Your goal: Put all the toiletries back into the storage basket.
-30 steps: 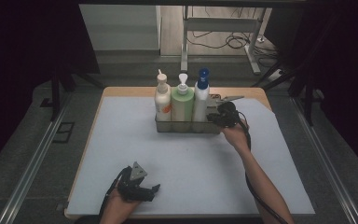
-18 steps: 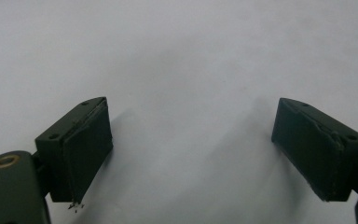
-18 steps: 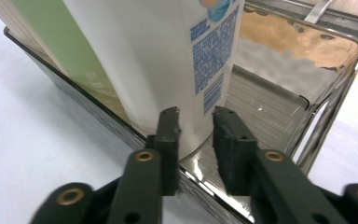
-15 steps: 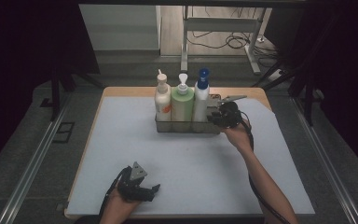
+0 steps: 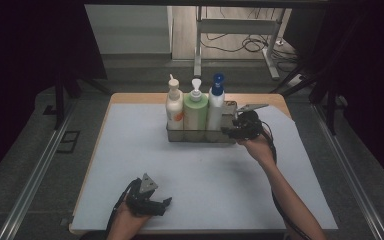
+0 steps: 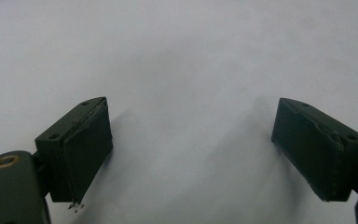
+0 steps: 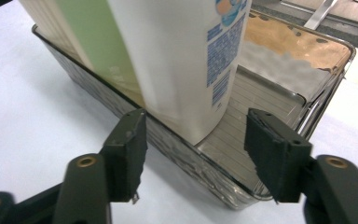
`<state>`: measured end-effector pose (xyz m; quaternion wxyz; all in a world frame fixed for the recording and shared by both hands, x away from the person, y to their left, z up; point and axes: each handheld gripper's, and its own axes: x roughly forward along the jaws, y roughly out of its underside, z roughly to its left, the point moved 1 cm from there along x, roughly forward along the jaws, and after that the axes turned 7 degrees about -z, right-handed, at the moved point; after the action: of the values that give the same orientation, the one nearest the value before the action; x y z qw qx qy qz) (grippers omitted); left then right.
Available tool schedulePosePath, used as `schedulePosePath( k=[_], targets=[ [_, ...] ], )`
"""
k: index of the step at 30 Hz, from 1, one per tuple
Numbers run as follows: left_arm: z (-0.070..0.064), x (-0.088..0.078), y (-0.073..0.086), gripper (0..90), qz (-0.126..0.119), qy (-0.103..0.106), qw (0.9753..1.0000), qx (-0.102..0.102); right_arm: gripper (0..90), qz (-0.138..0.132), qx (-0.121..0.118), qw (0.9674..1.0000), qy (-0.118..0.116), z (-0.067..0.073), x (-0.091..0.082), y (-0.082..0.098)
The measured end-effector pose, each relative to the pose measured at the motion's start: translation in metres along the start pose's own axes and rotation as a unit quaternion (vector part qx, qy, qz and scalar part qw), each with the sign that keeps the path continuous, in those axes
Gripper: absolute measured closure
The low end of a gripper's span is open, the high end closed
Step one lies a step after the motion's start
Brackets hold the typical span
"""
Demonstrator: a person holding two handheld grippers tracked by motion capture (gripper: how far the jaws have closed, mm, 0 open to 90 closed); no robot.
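While three bottles stand in the wire basket [image 5: 200, 136], right tongs [image 7: 193, 154] just opened beside the white bottle [image 7: 186, 60]; left tongs [image 6: 191, 144] open, empty, 7 o'clock on the surface [image 5: 205, 170].

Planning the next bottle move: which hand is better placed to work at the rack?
Right. Its tool sits open at the rack beside the blue-capped bottle; the left tool rests at the table's near edge.

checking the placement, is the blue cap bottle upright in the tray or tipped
Upright. The blue-capped bottle stands on its base inside the tray, beside the green bottle; the right gripper is open, its pads clear of it.
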<state>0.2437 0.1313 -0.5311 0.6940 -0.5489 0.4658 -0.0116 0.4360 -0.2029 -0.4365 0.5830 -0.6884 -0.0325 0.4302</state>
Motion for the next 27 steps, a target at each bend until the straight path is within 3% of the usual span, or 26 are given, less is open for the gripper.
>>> schedulePosePath(
  k=[27],
  targets=[
    [-0.001,0.0,0.0,12.3,0.0,-0.001,1.0,0.001,16.2,0.007,-0.053,0.9985,-0.012,0.022,-0.039,0.027]
  ],
)
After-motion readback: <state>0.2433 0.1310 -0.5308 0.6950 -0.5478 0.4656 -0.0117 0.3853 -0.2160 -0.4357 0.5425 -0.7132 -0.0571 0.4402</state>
